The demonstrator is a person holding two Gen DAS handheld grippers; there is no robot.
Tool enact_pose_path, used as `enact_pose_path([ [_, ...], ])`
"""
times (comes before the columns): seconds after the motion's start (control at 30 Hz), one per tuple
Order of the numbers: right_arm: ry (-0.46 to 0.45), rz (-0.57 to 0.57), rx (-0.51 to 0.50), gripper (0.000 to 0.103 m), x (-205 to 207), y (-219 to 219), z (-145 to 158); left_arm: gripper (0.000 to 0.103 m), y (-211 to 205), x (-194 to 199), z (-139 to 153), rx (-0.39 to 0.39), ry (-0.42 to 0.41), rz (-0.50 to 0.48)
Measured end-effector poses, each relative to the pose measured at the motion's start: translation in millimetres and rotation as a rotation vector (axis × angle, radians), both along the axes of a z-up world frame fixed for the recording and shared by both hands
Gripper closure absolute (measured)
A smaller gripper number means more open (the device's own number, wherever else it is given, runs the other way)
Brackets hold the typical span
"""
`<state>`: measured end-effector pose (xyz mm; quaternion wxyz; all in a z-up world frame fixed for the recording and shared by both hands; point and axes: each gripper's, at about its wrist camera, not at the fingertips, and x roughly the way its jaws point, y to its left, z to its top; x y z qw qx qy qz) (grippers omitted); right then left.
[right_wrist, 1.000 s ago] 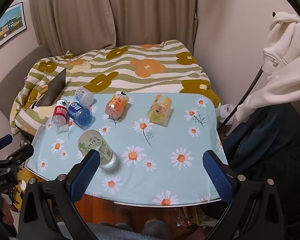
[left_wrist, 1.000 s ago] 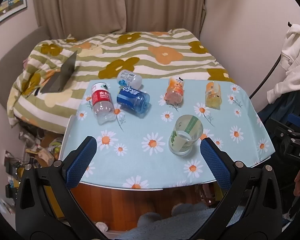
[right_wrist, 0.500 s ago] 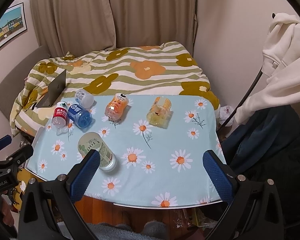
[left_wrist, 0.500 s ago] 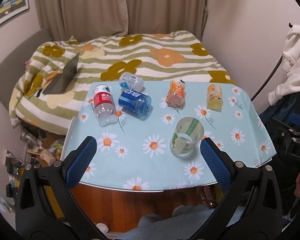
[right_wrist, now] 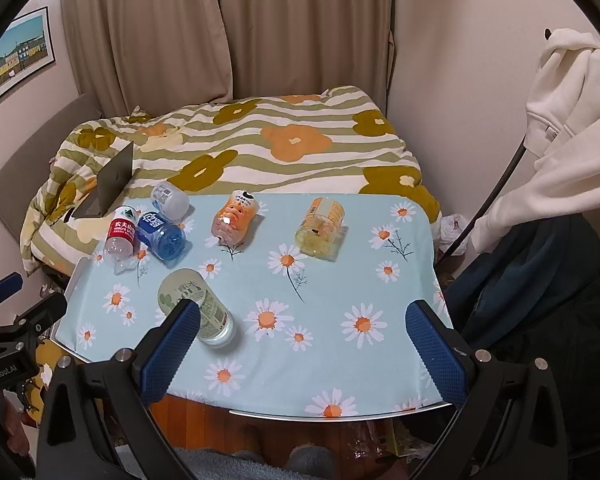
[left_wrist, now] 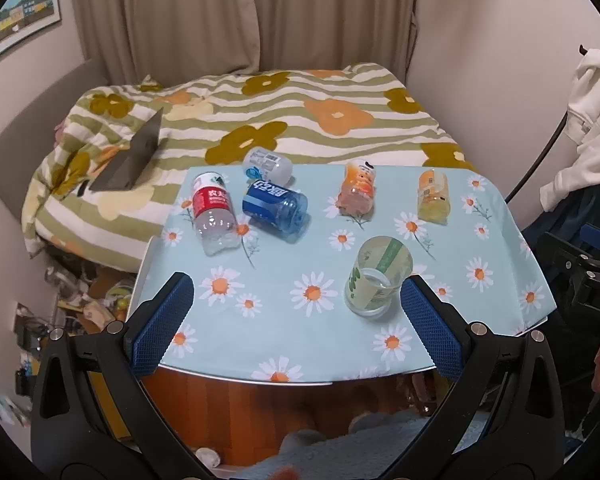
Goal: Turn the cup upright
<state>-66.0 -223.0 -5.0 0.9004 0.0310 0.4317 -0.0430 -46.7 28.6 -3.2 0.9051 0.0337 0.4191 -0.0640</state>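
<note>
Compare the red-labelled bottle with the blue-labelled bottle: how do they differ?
The red-labelled bottle has clear plastic; the blue-labelled bottle is blue-tinted. The red-labelled bottle points roughly toward the bed; the blue-labelled bottle lies crosswise. Both lie on their sides on the daisy tablecloth.

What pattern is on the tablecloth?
The tablecloth is light blue with white, orange-centred daisies, clearest in the right wrist view.
</note>
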Motion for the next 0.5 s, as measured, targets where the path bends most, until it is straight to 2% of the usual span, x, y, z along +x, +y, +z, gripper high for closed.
enact_pose_path([
  [0.5, -0.002, 0.006, 0.003, 0.000, 2.4, 2.4, 0.6, 0.000, 4.9, -2.9, -3.9, 0.009, -0.004, 0.028],
])
